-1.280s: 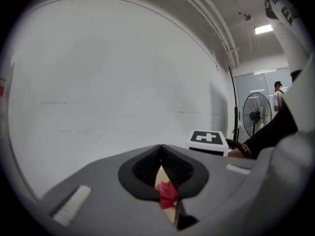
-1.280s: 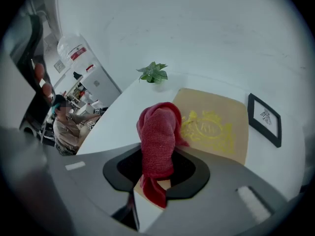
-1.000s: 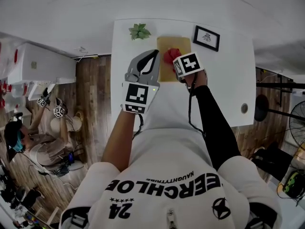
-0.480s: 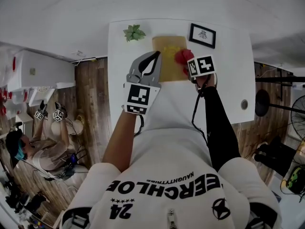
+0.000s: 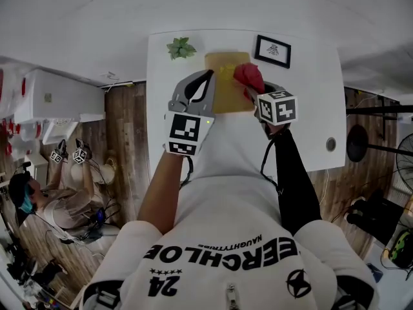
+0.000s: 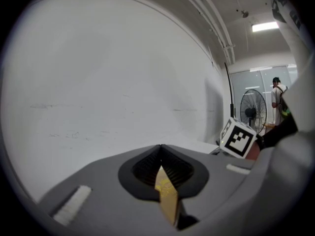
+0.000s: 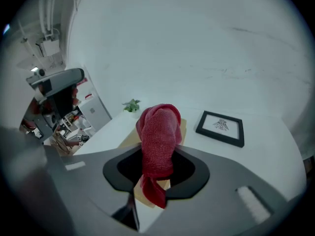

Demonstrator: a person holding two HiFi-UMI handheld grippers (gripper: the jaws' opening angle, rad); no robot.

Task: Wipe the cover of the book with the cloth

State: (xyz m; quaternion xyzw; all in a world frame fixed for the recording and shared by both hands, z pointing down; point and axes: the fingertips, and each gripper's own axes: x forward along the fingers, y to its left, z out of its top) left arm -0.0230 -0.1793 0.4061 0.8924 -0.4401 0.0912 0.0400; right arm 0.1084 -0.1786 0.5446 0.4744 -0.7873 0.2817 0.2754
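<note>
Book (image 5: 226, 88): tan cover, seemingly flat on the white desk (image 5: 310, 115), toward its far side, between a small plant (image 5: 181, 46) and a framed picture (image 5: 272, 50).
Left tool (image 6: 166, 195): jaws closed on the book's left edge, a thin tan sliver pinched between them, so it pins the book in place.
Right tool (image 7: 156, 173): jaws clamped on the red cloth (image 7: 158, 132), which bulges out ahead as a rolled wad with a tail hanging below.
Cloth position: over the far right part of the cover. I cannot tell whether it presses on it.
Wiping well: I'd judge the wad needs pressing down and drawing in long, overlapping passes across the cover, with a firm left grip so the book neither slides nor lifts.
Risk: bunched as it is, the cloth likely touches only a narrow strip per pass, and the framed picture stands near the stroke's right end.
Desk surface: smooth and plain, with a round cable hole (image 5: 331, 144) at the right.
Room: wooden floor (image 5: 126, 124), a standing fan (image 6: 252, 113), a white cabinet (image 5: 55, 99) at the left, and another person (image 5: 29, 196) low beside it.
</note>
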